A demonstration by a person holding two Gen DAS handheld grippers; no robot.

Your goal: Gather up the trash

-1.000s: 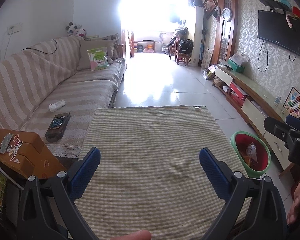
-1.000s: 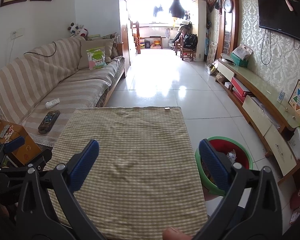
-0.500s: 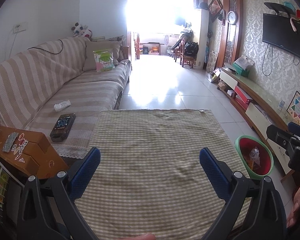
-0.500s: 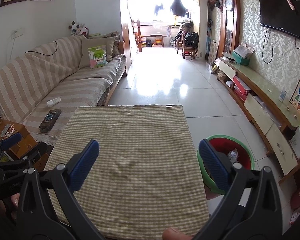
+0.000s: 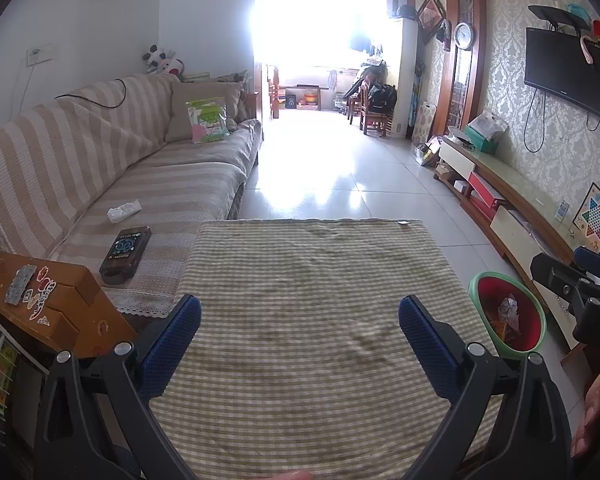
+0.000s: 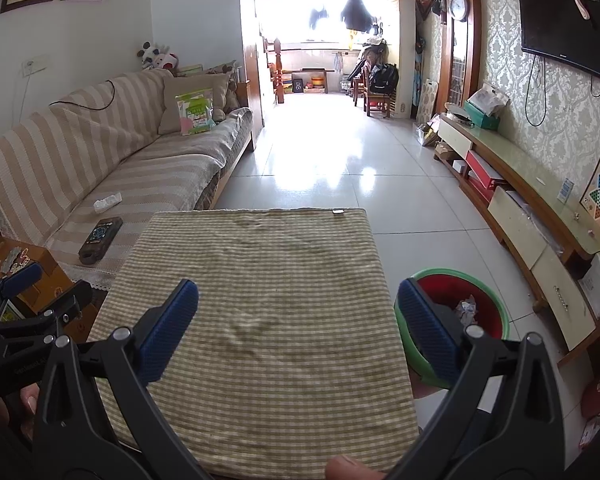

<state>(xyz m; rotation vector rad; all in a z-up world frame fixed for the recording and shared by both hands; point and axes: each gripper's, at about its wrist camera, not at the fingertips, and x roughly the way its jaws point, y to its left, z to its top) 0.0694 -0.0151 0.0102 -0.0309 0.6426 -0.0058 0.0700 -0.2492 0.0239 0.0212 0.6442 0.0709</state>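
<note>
Both views raised slightly, left claw (image 5: 299, 322) and right claw (image 6: 298, 308) gaping, crumpled paper (image 6: 467, 309) in red bin (image 6: 496, 322)

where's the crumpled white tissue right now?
The white tissue lies on the striped sofa seat, left of the checked table in both wrist views, just behind the dark handheld device. Neither gripper is near it.

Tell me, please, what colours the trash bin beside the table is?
Green outside, red inside; the trash bin shows best in the left wrist view.
</note>
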